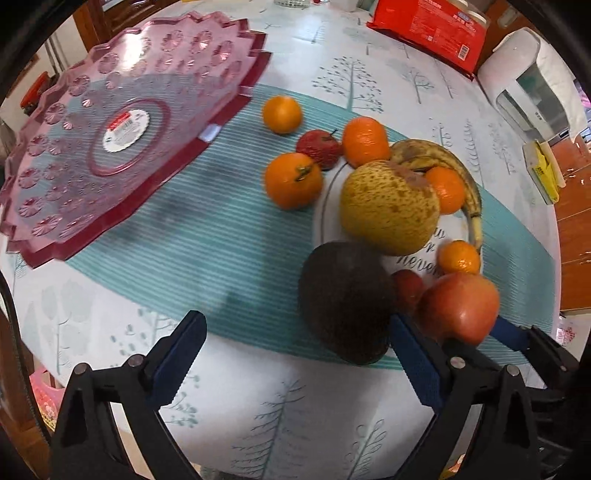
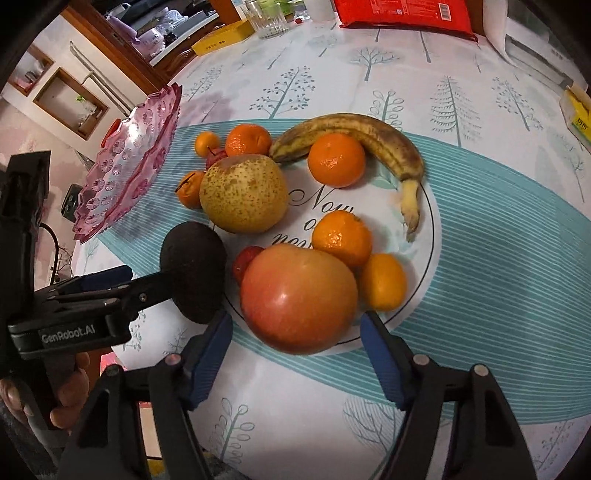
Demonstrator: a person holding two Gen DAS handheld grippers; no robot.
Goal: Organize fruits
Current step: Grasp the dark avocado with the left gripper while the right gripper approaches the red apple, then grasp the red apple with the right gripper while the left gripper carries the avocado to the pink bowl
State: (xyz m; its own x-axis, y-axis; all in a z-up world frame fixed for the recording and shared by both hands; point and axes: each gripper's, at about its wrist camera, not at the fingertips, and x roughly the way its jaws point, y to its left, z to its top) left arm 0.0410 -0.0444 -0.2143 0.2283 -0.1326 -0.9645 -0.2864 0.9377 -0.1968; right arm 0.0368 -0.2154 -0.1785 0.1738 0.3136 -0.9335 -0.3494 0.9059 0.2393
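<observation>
In the left wrist view my left gripper (image 1: 299,362) is open, low over the tablecloth. A dark avocado (image 1: 347,306) lies between its fingers, close to the right one. In the right wrist view my right gripper (image 2: 297,354) is open around a big red apple (image 2: 299,299), its blue pads flanking the apple's near sides. The apple sits on a white plate (image 2: 428,236) with a spotted pear (image 2: 243,192), a brown banana (image 2: 369,133) and several oranges (image 2: 336,158). An empty pink dish (image 1: 110,129) stands at the left.
Three oranges (image 1: 293,181) and a small red fruit (image 1: 319,147) lie off the plate on a teal mat (image 1: 184,229). At the back are a red package (image 1: 428,33), a white appliance (image 1: 528,88), a yellow box (image 1: 543,173) and a glass (image 2: 266,18).
</observation>
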